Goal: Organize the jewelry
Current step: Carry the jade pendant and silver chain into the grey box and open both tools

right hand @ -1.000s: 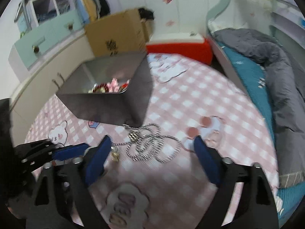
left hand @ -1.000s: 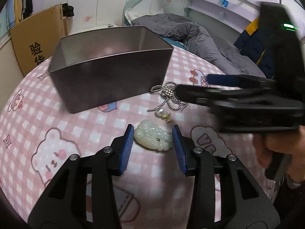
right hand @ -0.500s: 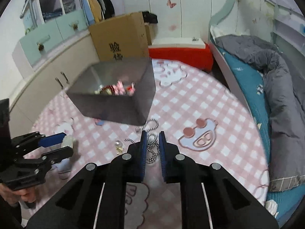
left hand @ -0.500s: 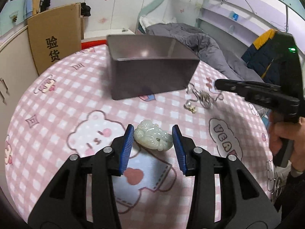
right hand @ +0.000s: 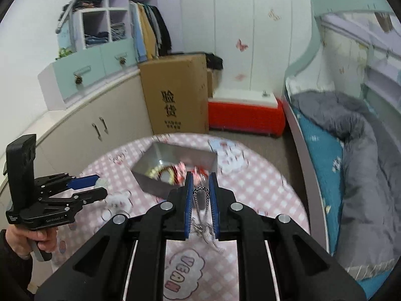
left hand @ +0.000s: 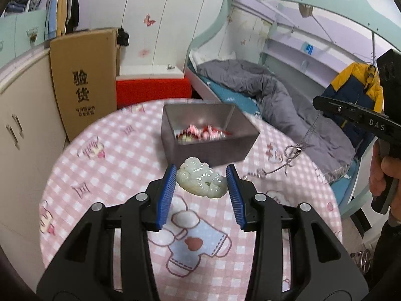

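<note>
Both grippers hold jewelry clear of the table; either piece could slip.

The left gripper (left hand: 200,188) pinches the jade pendant (left hand: 201,181) between its pads, short of the metal box (left hand: 208,148); the right gripper (right hand: 200,195) clamps a dangling chain necklace (right hand: 201,200), whose swinging tail may snag the box rim.

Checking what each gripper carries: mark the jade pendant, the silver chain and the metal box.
jade pendant (left hand: 200,181): left wrist view, centre of the carving.
silver chain (right hand: 200,191): right wrist view, top of its loop.
metal box (left hand: 213,149): left wrist view, near side wall.

Right gripper (right hand: 200,195) closed on chain (right hand: 200,200); both grippers lifted off table (left hand: 100,175).
</note>
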`<state>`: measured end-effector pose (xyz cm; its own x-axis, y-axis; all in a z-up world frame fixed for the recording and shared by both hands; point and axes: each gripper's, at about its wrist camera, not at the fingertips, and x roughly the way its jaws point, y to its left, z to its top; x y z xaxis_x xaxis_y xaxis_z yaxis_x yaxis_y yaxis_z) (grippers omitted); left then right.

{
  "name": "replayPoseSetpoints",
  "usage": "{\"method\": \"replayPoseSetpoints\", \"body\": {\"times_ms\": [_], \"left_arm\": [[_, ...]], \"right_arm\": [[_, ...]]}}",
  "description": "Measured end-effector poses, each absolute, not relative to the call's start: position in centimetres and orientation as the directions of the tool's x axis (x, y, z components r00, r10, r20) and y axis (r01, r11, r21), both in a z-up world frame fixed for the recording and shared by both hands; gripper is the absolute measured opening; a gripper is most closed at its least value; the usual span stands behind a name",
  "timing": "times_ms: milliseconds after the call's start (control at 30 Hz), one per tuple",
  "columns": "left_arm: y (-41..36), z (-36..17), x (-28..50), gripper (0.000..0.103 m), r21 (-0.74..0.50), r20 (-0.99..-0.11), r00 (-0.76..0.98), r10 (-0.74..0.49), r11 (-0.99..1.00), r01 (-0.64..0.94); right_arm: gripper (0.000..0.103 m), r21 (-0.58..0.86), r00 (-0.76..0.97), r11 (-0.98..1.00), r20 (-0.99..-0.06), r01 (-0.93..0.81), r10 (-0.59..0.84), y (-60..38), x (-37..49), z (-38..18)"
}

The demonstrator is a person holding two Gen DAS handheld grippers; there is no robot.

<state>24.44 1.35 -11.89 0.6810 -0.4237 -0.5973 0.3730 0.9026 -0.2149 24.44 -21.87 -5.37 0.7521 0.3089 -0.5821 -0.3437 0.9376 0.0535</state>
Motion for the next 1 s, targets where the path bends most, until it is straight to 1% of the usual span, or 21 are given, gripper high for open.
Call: {"method": "replayPoseSetpoints", "body": {"times_ms": [333, 533, 633, 733, 800, 900, 933, 967, 1000], "left_arm": [[1.7, -3.7, 26.8, 0.04, -0.176, -0.491, 0.762, -0.422, 0.905, 0.388], [1.0, -1.0, 28.8, 0.04, -0.183, -0.459, 0.769, -0.445, 0.894, 0.408], [0.2, -0.4, 29.7, 0.04, -0.187, -0.454, 0.764, -0.458, 0.887, 0.421], [-0.6, -0.5, 30.7, 0.04, -0.193, -0.462, 0.755, -0.465, 0.884, 0.426], [-1.0, -1.1, 31.6, 0.041, -0.207, -0.479, 0.742, -0.469, 0.882, 0.424], [-1.2, -2.6, 33.0, 0.042, -0.238, -0.506, 0.723, -0.471, 0.882, 0.407], [-1.3, -3.2, 33.4, 0.054, -0.251, -0.51, 0.715, -0.478, 0.878, 0.408], [-1.3, -4.0, 34.0, 0.078, -0.265, -0.512, 0.711, -0.481, 0.876, 0.402], [-1.3, -4.5, 34.3, 0.086, -0.266, -0.512, 0.719, -0.471, 0.882, 0.389]], "right_arm": [[0.011, -0.037, 0.826, 0.906, -0.428, -0.422, 0.368, -19.9, 24.8, 3.4], [0.011, -0.068, 0.843, 0.892, -0.367, -0.447, 0.394, -19.0, 26.5, 7.1], [0.011, -0.076, 0.844, 0.888, -0.356, -0.453, 0.401, -18.6, 27.1, 7.9], [0.011, -0.065, 0.837, 0.886, -0.366, -0.459, 0.407, -18.3, 28.3, 7.6], [0.011, -0.051, 0.83, 0.887, -0.381, -0.458, 0.407, -18.2, 29.1, 7.0], [0.011, -0.019, 0.807, 0.89, -0.43, -0.456, 0.404, -18.1, 30.8, 4.9], [0.011, -0.001, 0.792, 0.892, -0.459, -0.452, 0.402, -18.0, 31.7, 3.7], [0.012, 0.02, 0.779, 0.895, -0.485, -0.445, 0.398, -18.1, 32.5, 2.4], [0.017, 0.04, 0.769, 0.898, -0.501, -0.438, 0.397, -18.2, 33.1, 1.5]]}}
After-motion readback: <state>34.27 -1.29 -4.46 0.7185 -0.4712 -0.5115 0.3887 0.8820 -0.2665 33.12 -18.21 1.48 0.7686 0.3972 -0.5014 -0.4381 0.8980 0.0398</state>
